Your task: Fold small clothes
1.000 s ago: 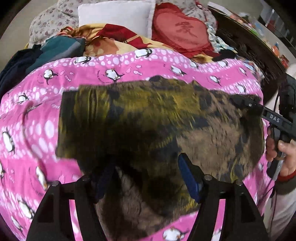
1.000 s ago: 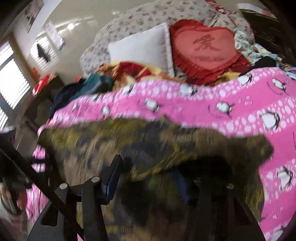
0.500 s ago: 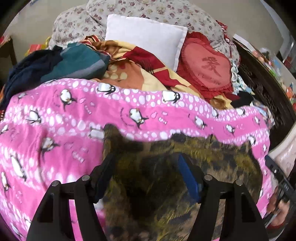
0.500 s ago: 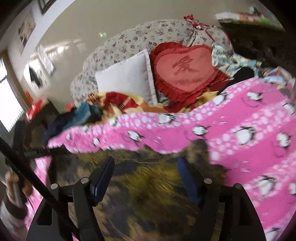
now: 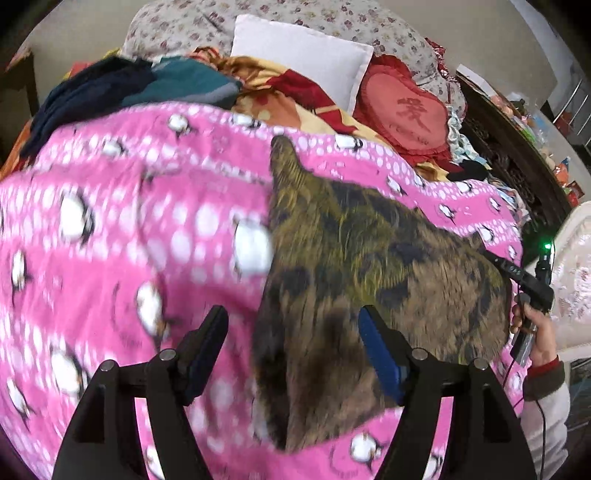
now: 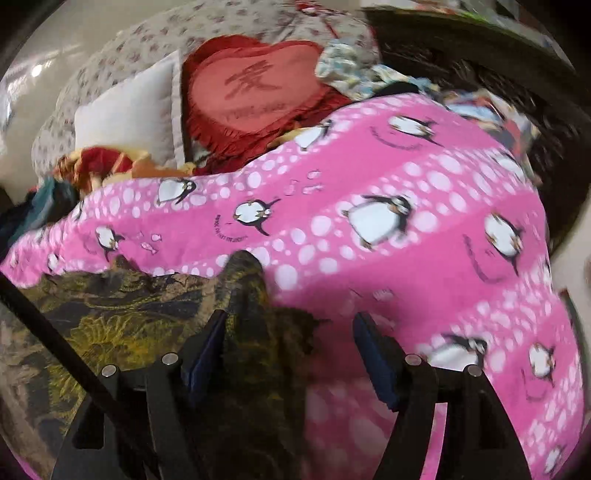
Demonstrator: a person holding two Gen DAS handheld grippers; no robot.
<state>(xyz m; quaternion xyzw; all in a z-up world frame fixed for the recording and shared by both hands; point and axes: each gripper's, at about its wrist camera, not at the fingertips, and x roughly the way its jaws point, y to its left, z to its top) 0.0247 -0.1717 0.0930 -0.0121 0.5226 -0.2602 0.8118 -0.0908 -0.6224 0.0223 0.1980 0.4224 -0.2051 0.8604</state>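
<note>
A small dark garment with a yellow-brown print point(image 5: 369, 273) lies spread flat on the pink penguin blanket point(image 5: 122, 229). My left gripper point(image 5: 293, 350) is open and empty, hovering over the garment's left edge. My right gripper point(image 6: 288, 350) is open and empty above the garment's right edge point(image 6: 147, 314), where a corner pokes up onto the blanket point(image 6: 406, 258). The right gripper and the hand that holds it also show at the right of the left wrist view point(image 5: 524, 280).
At the head of the bed lie a white pillow point(image 5: 303, 55), a red heart cushion point(image 5: 410, 110), a flowered pillow point(image 5: 332, 18) and a pile of dark and teal clothes point(image 5: 129, 88). A dark wooden bed frame point(image 5: 509, 155) runs along the right.
Both grippers have let go of the garment and opened. The garment, held up and carried a second ago, now lies on the blanket. The left gripper has swung left, the right gripper right.
</note>
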